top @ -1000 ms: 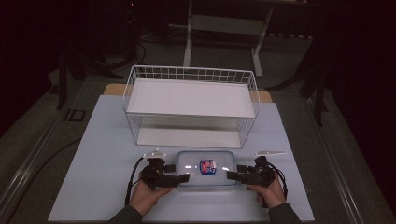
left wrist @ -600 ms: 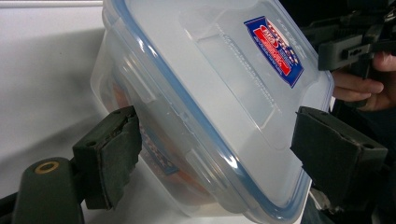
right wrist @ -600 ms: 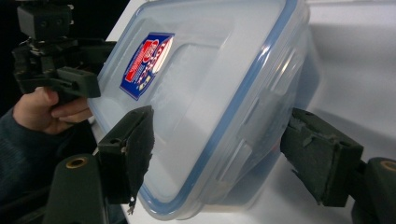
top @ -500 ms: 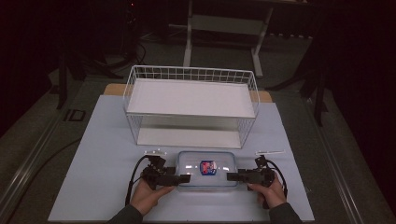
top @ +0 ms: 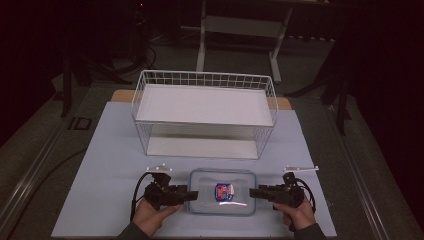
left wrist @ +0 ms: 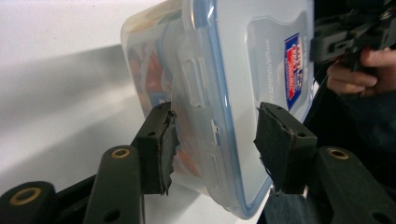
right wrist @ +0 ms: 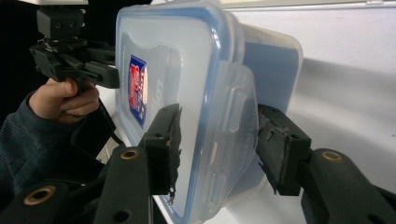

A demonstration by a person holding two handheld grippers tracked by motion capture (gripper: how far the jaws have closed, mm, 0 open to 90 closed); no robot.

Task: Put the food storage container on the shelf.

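Clear rectangular plastic food container with a blue-sealed snap lid and a red-and-blue label [top: 222,191] sits flat on the pale blue desk [top: 100,165], near the front edge, just in front of the white wire two-tier shelf rack [top: 204,117].

Left tongs [top: 192,195] are at the container's left short end, right tongs [top: 254,192] at its right short end — one per side, facing each other. Both sets of jaws have just been closing with the container's end between them.

Left gripper view: one pad presses the container's side wall, the other sits just at the lid face [left wrist: 261,70]; reads as a grip over the end latch, though contact on the lid side is hard to confirm. Right gripper view: the jaws straddle the end and its latch flap [right wrist: 233,121] with a visible gap on at least one side — narrowed, not yet clamped.

Progress estimate: approach done, bracketing done, left grip about made, right grip unfinished. Container not lifted. Rack shelves bare. Left to do, likely: finish clamp, lift level with both hands, carry to the rack.
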